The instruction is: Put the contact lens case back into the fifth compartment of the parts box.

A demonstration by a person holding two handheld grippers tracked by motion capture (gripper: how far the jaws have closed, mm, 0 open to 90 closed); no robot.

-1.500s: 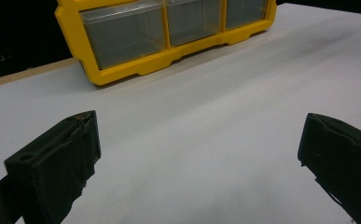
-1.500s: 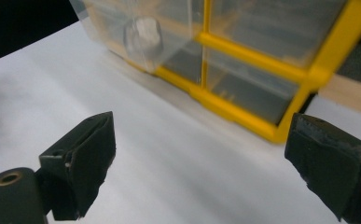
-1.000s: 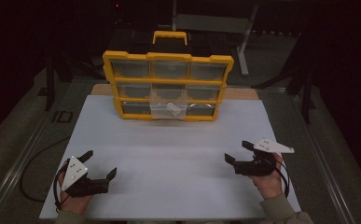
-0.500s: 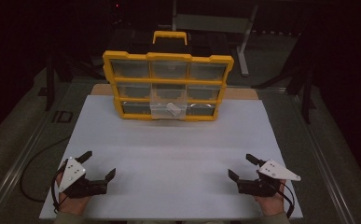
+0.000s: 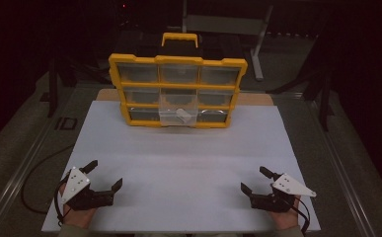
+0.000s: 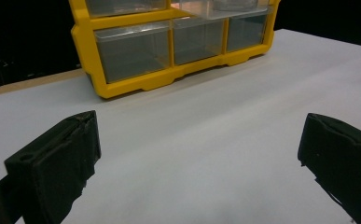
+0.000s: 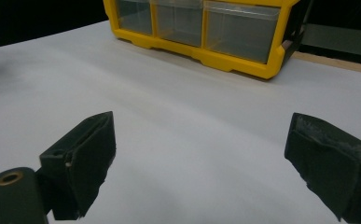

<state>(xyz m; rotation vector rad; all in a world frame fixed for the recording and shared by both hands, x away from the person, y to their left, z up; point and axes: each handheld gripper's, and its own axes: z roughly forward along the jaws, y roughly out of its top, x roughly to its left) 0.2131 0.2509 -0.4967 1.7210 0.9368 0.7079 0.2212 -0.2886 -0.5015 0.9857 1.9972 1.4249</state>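
Note:
A yellow organiser box (image 5: 177,91) with clear drawers stands upright at the far middle of the white table top (image 5: 188,163). Its bottom middle drawer (image 5: 177,116) is pulled out and holds a small pale item. My left gripper (image 5: 104,174) rests low at the near left of the table, jaws wide open with nothing between them. My right gripper (image 5: 255,179) sits at the near right, also open and empty. The organiser's lower drawers (image 6: 178,44) show ahead in the left gripper view, and the organiser (image 7: 201,32) lies ahead in the right gripper view.
A black cable (image 5: 35,177) trails off the table's left edge. A metal stand (image 5: 257,44) rises behind the organiser in the dark. A wide stretch of white table top lies between the grippers and the organiser.
The right gripper has drawn back toward the near edge and lowered. The left gripper shifted slightly toward the near edge. The organiser has not moved.

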